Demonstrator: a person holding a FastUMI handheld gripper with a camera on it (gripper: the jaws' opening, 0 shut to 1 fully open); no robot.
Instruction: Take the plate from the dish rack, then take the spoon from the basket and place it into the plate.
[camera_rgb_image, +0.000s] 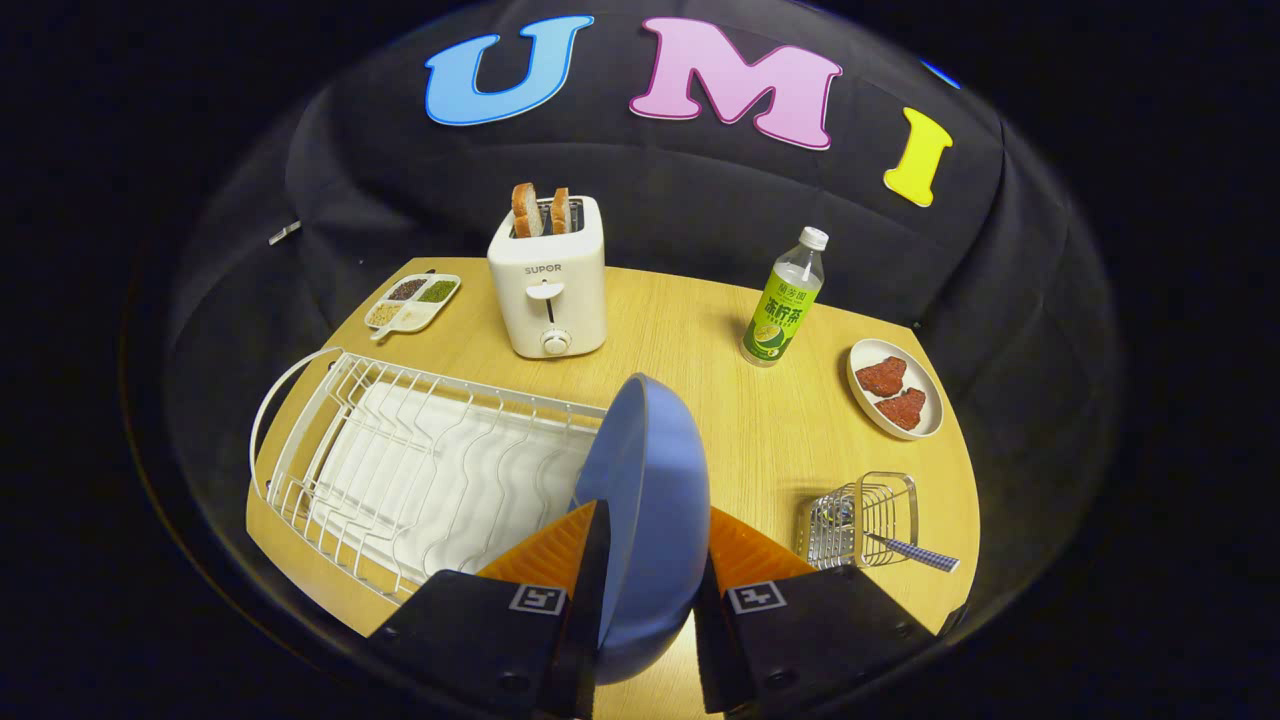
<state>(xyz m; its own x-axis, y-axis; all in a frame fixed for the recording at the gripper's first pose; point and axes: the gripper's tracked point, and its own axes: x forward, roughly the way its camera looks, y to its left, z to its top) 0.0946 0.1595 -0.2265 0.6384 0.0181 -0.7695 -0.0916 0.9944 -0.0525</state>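
The blue plate (645, 500) is held on edge between the two fingers of the gripper (648, 590), one finger pressed on each face of it, so the jaws are closed down to the thickness of the plate. The plate is seen standing upright, its rim rising ahead of the fingers and its lower edge hanging between them above the wooden desk (760, 430). It is found at the right end of the white wire dish rack (400, 470), whose end rail is partly covered by it; whether the plate touches the rack cannot be told. No other dish is seen in the rack, which rests on a white tray.

To the right of the fingers, a small wire basket (860, 520) is placed on the desk, and the spoon (915, 553) is seen lying in it with its checked handle sticking out. Beyond the plate, a white toaster (548, 285) with two slices of bread is set, with a divided snack tray (412, 302) to its left. A green-labelled bottle (785, 300) and an oval dish (895, 388) holding two red pieces are placed further right.
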